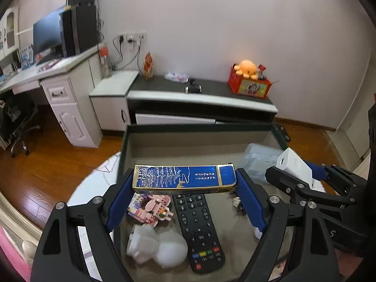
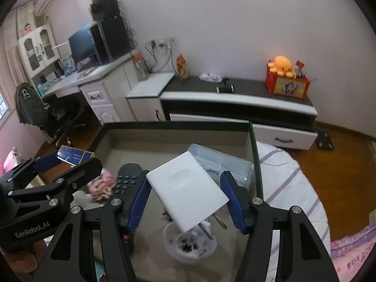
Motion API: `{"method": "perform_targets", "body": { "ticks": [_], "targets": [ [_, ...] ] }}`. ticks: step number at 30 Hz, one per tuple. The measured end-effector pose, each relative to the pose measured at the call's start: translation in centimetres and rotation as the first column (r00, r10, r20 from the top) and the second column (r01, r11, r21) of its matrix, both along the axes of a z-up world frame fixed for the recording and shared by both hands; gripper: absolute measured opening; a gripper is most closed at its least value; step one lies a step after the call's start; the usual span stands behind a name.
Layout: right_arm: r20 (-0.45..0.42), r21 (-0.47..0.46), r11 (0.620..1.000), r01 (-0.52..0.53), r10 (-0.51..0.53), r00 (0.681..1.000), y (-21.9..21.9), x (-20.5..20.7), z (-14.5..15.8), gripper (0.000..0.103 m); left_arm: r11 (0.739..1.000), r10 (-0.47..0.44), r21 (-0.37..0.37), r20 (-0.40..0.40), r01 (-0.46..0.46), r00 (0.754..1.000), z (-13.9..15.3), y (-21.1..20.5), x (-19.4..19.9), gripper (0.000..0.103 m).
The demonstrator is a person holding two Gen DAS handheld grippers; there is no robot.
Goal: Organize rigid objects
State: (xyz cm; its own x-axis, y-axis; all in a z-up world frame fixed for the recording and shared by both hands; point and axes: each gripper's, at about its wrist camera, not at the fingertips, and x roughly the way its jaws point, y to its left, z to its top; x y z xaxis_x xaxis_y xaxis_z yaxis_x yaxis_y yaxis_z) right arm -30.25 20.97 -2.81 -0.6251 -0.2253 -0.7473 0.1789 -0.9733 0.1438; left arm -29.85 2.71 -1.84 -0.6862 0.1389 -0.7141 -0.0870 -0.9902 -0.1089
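A: Where do your two loads lie relative to the jaws?

B: The blue box [image 1: 184, 179] spans your left gripper [image 1: 185, 188] crosswise, its long axis running pad to pad, jaws wide and clamped on its ends. The white adapter [image 2: 186, 189] sits tilted between your right gripper [image 2: 186, 197] jaws, held at middling width.

A: And the target?

B: Probably the open drawer [image 1: 199, 141], below and ahead of both jaws.

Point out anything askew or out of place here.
The TV stand's lower drawer hangs pulled out and slanted. The white charger sits tilted between the right gripper's pads.
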Motion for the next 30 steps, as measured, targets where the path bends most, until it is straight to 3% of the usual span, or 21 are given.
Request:
{"method": "perform_targets", "body": {
  "ticks": [7,15,20,25,30],
  "targets": [
    [0.069,0.034,0.999,0.018,-0.021,0.997,0.4,-1.1,-2.6,0.062,1.0,-0.008,0.006,0.096,0.008,0.995,-3.7,0.3,-2.1,0.084],
    [0.085,0.076,0.997,0.023,-0.029,0.996,0.3,-1.2,-2.9,0.063,1.0,-0.001,-0.023,0.133,0.004,0.991,-4.4,0.9,-2.0,0.086],
    [0.074,0.082,0.995,0.047,-0.053,0.996,0.9,-0.9,-2.1,0.086,1.0,0.018,-0.015,0.094,-0.017,0.995,-3.4,0.1,-0.6,0.102],
    [0.054,0.062,0.995,0.072,-0.076,0.996,0.9,0.8,-1.0,0.103,1.0,0.029,0.007,0.027,-0.029,0.999,-1.4,-0.9,1.9,0.103],
    [-0.006,-0.005,0.996,0.085,-0.085,0.996,1.0,3.5,1.1,0.103,0.999,0.044,0.028,-0.018,-0.044,0.999,0.7,-1.8,5.3,0.103]
  ]
}}
